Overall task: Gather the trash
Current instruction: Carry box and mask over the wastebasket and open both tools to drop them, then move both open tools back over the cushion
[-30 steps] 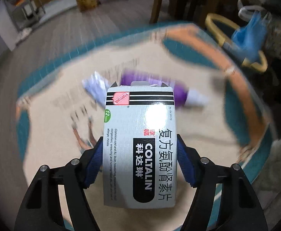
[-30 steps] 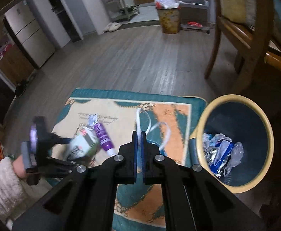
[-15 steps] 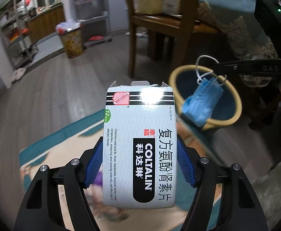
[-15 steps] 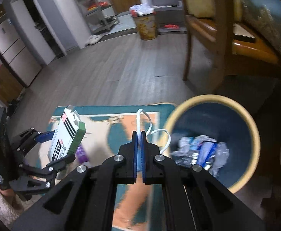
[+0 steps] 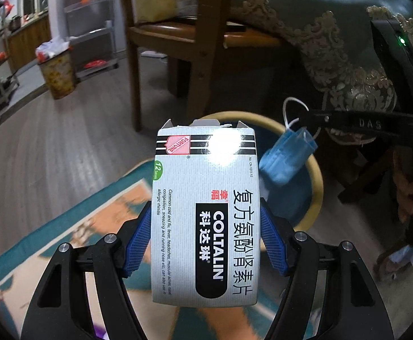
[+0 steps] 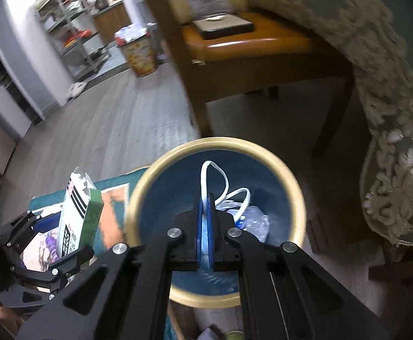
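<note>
1. Over the bin (image 6: 297, 198): right gripper (image 6: 205, 221), jaws pressed together on a blue face mask (image 5: 287, 155). White ear loops stick up past the fingertips.
2. Mask hangs above the bin opening, clear of the rim in the left wrist view.
3. Left gripper (image 5: 205, 240): jaws clamped on both sides of a COLTALIN medicine box (image 5: 206, 215), top flaps open, box upright.
4. Box held in the air just beside the bin's yellow rim, above the teal-and-orange rug (image 5: 98, 212).
5. Bin holds crumpled wrappers (image 6: 254, 221) at the bottom.
6. Wooden chair (image 5: 183, 39) stands behind the bin.
</note>
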A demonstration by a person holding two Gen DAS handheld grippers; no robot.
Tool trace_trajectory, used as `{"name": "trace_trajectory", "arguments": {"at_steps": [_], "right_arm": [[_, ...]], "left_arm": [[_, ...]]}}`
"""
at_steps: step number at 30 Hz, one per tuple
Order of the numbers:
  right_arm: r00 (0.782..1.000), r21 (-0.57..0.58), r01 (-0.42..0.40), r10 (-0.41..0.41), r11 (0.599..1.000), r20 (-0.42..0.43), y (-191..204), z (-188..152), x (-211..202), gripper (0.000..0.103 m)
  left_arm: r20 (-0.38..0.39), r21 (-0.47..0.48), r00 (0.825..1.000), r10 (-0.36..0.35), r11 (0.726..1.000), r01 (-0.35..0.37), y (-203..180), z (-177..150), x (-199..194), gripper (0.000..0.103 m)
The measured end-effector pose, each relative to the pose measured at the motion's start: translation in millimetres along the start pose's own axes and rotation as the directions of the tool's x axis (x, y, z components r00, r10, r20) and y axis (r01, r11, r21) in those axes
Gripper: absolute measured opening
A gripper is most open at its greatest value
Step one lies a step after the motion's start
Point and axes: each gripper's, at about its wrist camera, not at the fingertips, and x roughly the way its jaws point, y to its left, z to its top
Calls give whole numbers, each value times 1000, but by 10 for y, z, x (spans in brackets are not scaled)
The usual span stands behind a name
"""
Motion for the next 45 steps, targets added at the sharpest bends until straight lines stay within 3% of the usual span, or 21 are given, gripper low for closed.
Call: {"name": "trace_trajectory", "arguments": {"at_steps": [13,20,24,26,33,37,40,42,44,45], "right_arm": [[997,29,60,-61,998,39,-312,-47,6,3],[994,60,70,-75,996,82,-381,-33,-34,4],[994,64,79,-83,995,64,-376,-28,5,7],[994,68,79,-84,995,65,-379,-29,2,26],[996,77,63,-68,995,63,-343,-31,-29,32],[995,61,55,-60,997,75,-227,0,-101,45],[994,25,55,-58,998,92,-58,9,-189,61],[993,-19,64,-62,998,102,88,17,-254,65],[991,-46,65,-59,997,120,233,17,-332,80],[990,-53,62,-54,997,128,284,17,-360,82]], "left_arm": [[8,82,999,-45,996,44,-435,301,532,72],[66,85,996,-54,995,48,-424,312,549,74],[79,70,995,-68,996,63,-392,314,500,78],[83,67,994,-71,996,65,-374,318,468,78],[105,57,993,-46,998,40,-284,262,217,78],[113,38,994,-10,999,6,-158,185,-22,79],[119,-2,993,14,1000,-14,-6,95,-218,84],[114,-39,992,45,998,-41,138,10,-376,88],[119,-62,990,81,995,-74,252,-66,-529,93],[125,-72,987,102,993,-93,326,-113,-641,93]]}}
